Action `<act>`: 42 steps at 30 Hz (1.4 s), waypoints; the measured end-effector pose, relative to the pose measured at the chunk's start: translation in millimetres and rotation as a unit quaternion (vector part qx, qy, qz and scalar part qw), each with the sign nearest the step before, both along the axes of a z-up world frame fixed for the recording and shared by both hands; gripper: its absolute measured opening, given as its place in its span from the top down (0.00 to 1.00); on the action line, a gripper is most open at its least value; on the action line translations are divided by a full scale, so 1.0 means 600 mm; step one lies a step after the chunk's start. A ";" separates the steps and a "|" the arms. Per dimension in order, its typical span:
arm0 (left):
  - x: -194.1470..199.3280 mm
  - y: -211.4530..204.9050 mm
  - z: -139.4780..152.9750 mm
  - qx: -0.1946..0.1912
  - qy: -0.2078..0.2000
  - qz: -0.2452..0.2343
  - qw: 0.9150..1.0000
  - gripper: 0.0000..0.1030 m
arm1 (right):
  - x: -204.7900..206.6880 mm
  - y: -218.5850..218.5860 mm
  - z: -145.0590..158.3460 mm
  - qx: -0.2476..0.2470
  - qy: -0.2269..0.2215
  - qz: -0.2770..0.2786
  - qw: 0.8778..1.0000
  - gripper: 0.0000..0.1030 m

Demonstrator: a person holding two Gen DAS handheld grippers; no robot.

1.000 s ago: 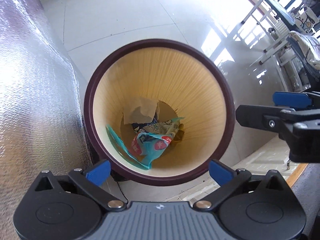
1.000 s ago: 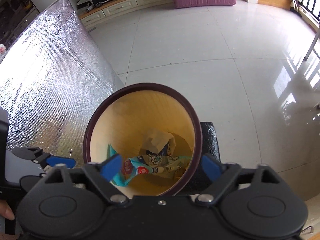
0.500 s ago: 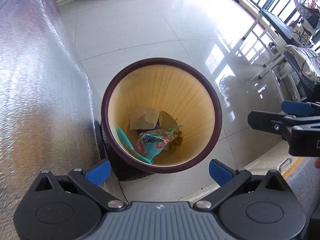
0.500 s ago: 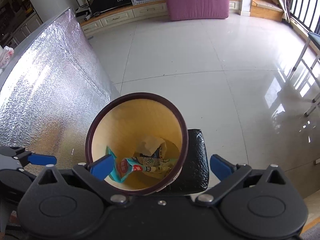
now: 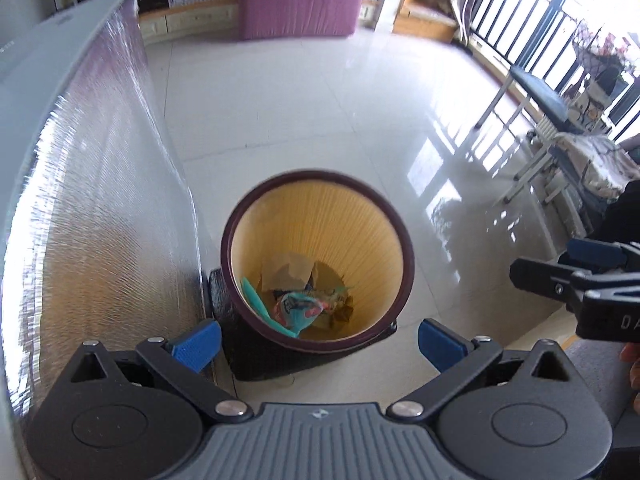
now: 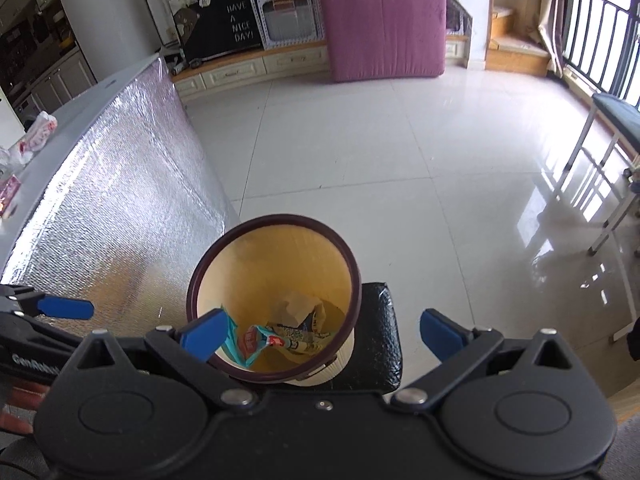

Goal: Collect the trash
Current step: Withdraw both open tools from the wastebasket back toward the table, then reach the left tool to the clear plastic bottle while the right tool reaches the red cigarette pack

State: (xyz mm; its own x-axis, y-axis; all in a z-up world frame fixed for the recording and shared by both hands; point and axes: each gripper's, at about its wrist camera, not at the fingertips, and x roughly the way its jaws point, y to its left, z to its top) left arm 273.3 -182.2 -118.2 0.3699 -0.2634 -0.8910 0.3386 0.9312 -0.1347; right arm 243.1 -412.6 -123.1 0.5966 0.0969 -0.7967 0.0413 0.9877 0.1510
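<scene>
A round waste bin point(image 5: 316, 178) with a dark maroon rim and pale yellow inside stands on the floor below me; in the right wrist view the bin point(image 6: 276, 220) is low and centre. At its bottom lie a teal snack wrapper point(image 5: 296, 308), crumpled brown paper point(image 5: 286, 270) and other scraps; the wrapper point(image 6: 250, 342) also shows from the right. My left gripper point(image 5: 318, 340) is open and holds nothing, high above the bin. My right gripper point(image 6: 320, 336) is open wide, also with nothing in it. Each gripper shows at the edge of the other's view.
A silver foil-covered panel point(image 5: 92, 200) rises just left of the bin. A black textured object point(image 6: 380, 332) sits against the bin's base. White glossy floor tiles point(image 6: 360, 152) stretch ahead. A purple mattress point(image 6: 384, 20) leans at the far wall; chairs point(image 5: 560, 128) stand on the right.
Both grippers have risen and drawn back from the bin, which now looks smaller and lower in both views. The right gripper's fingers spread slightly wider. The trash in the bin has not moved.
</scene>
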 end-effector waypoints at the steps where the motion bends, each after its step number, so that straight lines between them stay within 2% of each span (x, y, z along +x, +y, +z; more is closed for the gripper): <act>1: -0.006 0.003 0.009 -0.004 -0.007 0.002 1.000 0.00 | -0.007 0.001 0.006 -0.003 -0.006 0.000 1.000 0.00; 13: -0.092 0.055 0.116 -0.054 -0.095 0.020 0.994 0.00 | -0.099 0.012 0.095 -0.027 -0.083 -0.008 0.996 0.00; 24: -0.156 0.151 0.182 -0.082 -0.178 0.085 0.977 0.00 | -0.168 0.071 0.150 -0.033 -0.188 -0.017 0.981 0.00; 31: -0.192 0.231 0.196 -0.083 -0.219 0.122 0.964 0.00 | -0.177 0.142 0.156 -0.019 -0.238 -0.002 0.971 0.00; 42: -0.211 0.408 0.194 -0.064 -0.252 0.187 0.947 0.00 | -0.152 0.298 0.170 -0.013 -0.264 0.038 0.964 0.00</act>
